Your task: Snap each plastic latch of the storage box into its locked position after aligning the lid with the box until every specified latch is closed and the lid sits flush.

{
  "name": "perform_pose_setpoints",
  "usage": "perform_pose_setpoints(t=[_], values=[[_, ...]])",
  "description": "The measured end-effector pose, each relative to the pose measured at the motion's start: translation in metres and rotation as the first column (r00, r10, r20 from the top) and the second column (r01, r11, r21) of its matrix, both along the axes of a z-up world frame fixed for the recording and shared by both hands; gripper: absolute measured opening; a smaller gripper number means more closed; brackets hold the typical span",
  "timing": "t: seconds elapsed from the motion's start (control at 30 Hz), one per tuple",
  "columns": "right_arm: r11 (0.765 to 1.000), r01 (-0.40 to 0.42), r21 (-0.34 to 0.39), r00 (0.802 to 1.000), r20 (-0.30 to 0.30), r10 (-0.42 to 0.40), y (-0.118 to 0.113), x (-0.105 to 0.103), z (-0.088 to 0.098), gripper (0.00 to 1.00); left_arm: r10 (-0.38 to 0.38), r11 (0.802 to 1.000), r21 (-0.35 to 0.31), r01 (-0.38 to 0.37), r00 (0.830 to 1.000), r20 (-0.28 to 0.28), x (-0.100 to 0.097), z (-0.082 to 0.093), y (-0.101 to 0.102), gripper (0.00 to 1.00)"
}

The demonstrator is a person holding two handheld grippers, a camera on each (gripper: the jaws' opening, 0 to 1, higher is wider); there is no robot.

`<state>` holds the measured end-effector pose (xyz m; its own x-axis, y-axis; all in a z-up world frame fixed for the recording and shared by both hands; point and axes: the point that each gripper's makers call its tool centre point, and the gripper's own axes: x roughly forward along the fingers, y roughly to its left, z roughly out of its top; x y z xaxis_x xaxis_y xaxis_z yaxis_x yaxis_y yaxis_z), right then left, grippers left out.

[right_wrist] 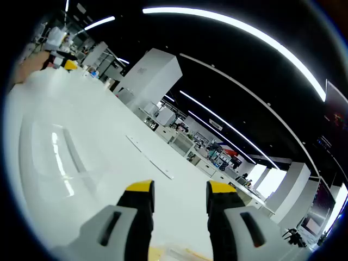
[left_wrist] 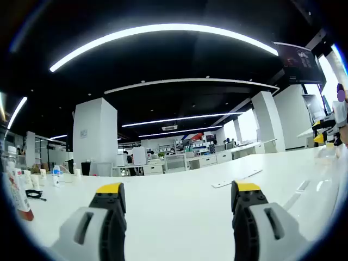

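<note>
Fingers on my left gripper (left_wrist: 178, 202) and right gripper (right_wrist: 179, 199) stand apart, empty, over the white counter (left_wrist: 179, 217); storage box I cannot make out, though its plastic latches likely snap stiffly, best pressed at the tab's free edge.

Left gripper (left_wrist: 178, 197): grey slotted jaws, yellow tips, black inner faces. Right gripper (right_wrist: 178, 193) approx. same.

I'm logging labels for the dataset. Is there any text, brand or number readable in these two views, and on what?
None can be read.
Bottle at the table's edge: printed label, too blurred.
Dark hanging screen: faint marks, too small.
Pillar: small sign, illegible.
</note>
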<state>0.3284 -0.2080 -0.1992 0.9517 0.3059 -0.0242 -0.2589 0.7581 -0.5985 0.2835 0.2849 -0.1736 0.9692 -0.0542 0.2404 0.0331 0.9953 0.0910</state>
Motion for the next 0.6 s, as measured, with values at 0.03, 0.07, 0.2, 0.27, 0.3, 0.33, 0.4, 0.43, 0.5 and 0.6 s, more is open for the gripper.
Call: perform_pose_setpoints(t=[0.03, 0.07, 0.2, 0.27, 0.3, 0.33, 0.4, 0.43, 0.5, 0.6], values=[[1.0, -0.004, 0.015, 1.0, -0.004, 0.004, 0.0, 0.0, -0.001, 0.37, -0.003, 1.0, -0.007, 0.003, 1.0, 0.009, -0.002, 0.002, 0.0, 0.8], [1.0, -0.008, 0.029, 1.0, -0.008, 0.008, 0.0, 0.001, -0.002, 0.37, -0.006, 1.0, -0.015, 0.006, 1.0, 0.018, -0.004, 0.004, 0.001, 0.8], [0.998, -0.017, 0.052, 1.0, -0.024, 0.019, 0.0, 0.005, -0.008, 0.37, -0.005, 1.0, -0.03, 0.007, 0.997, 0.081, -0.016, 0.017, 0.004, 0.8], [0.998, -0.011, 0.058, 0.999, -0.034, 0.013, -0.002, 0.005, -0.009, 0.37, 0.008, 1.0, -0.029, -0.005, 0.996, 0.092, -0.019, 0.019, 0.007, 0.8], [0.995, -0.014, 0.095, 0.998, -0.054, 0.019, -0.002, 0.002, -0.01, 0.36, 0.011, 1.0, -0.028, -0.008, 0.995, 0.097, -0.02, 0.02, 0.008, 0.8], [0.99, -0.023, 0.142, 0.997, -0.064, 0.032, 0.0, 0.0, -0.008, 0.36, 0.011, 1.0, -0.027, -0.009, 0.995, 0.099, -0.019, 0.02, 0.009, 0.8], [0.973, -0.056, 0.223, 0.996, -0.058, 0.07, 0.004, -0.006, -0.003, 0.36, -0.001, 0.999, -0.034, 0.005, 0.995, 0.103, -0.02, 0.021, 0.008, 0.8], [0.967, -0.064, 0.245, 0.994, -0.066, 0.082, 0.005, -0.008, -0.004, 0.35, -0.012, 0.999, -0.039, 0.017, 0.995, 0.104, -0.02, 0.021, 0.006, 0.8], [0.955, -0.077, 0.287, 0.993, -0.069, 0.101, 0.006, -0.011, -0.004, 0.34, -0.035, 0.998, -0.045, 0.04, 0.993, 0.11, -0.021, 0.023, 0.003, 0.8], [0.964, -0.057, 0.261, 0.996, -0.048, 0.072, 0.001, -0.009, -0.006, 0.33, -0.06, 0.996, -0.055, 0.068, 0.99, 0.13, -0.025, 0.028, 0.0, 0.8]])
